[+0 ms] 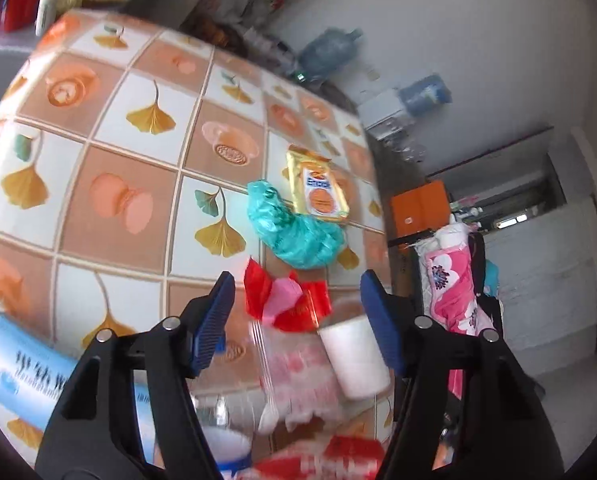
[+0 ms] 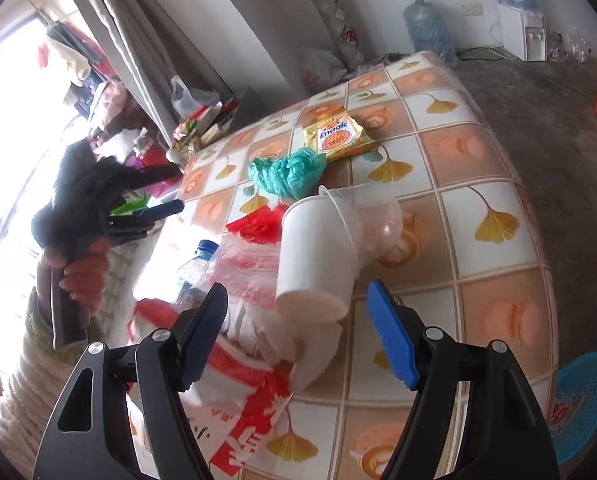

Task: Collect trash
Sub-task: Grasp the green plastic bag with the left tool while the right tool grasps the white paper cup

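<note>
Trash lies on a table with a tiled ginkgo-leaf cloth (image 1: 146, 92). My left gripper (image 1: 296, 316) is open and empty above a red and pink wrapper (image 1: 286, 300), beside a white paper cup (image 1: 354, 356). A teal plastic bag (image 1: 298, 228) and a yellow snack packet (image 1: 318, 184) lie beyond. My right gripper (image 2: 298, 320) is open and empty, with the tipped white cup (image 2: 318, 256) just ahead of its fingers. A clear plastic cup (image 2: 378, 220), the red wrapper (image 2: 258, 224), teal bag (image 2: 286, 172), yellow packet (image 2: 338, 136) and a water bottle (image 2: 196, 264) lie around it. The left gripper (image 2: 166, 192) shows at left.
A red and white plastic bag (image 2: 250, 392) lies crumpled under the right gripper. A blue tissue pack (image 1: 30, 376) sits at the left gripper's near left. A blue basket (image 2: 582, 404) stands on the floor right of the table. Water jugs (image 2: 430, 28) stand by the far wall.
</note>
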Motion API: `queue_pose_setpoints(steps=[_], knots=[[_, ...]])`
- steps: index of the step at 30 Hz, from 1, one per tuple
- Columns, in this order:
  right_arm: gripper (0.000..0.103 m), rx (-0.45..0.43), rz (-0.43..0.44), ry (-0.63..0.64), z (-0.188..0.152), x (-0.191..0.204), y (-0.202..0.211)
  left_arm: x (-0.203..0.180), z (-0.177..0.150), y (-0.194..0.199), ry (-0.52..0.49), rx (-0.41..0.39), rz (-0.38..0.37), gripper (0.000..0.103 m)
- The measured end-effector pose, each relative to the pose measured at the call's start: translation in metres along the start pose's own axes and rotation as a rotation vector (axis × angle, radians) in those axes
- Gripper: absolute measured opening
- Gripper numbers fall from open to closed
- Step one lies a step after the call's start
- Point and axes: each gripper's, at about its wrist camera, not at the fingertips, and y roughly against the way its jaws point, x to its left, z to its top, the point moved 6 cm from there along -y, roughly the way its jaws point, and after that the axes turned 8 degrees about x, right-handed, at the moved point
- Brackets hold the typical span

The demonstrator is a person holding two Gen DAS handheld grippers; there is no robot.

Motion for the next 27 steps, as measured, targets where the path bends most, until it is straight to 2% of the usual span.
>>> queue_pose_setpoints(steps=[2,7,14,17,18,21,27], knots=[[0.071,0.026,-0.004,0.007,0.009,-0.001,-0.013,0.004,0.012,-0.020,0.030,0.027,0.021,0.059],[0.071,0.093,-0.002,-0.002,0.017,-0.007,-0.037,0.013,0.031,-0.058,0.108,0.079,0.042,0.051],[0.071,0.148,0.015,-0.004,0.020,-0.012,-0.059,0.019,0.040,-0.089,0.132,0.100,0.072,0.036],[0.070,0.160,0.026,-0.011,0.020,-0.015,-0.065,0.018,0.041,-0.090,0.126,0.086,0.056,0.030],[0.068,0.162,0.031,-0.013,0.020,-0.015,-0.066,0.017,0.041,-0.089,0.119,0.082,0.057,0.025],[0.059,0.176,0.052,-0.026,0.019,-0.017,-0.068,0.015,0.040,-0.088,0.105,0.073,0.062,0.020],[0.056,0.172,0.091,-0.037,0.014,-0.017,-0.065,0.014,0.036,-0.078,0.088,0.044,0.064,0.015]])
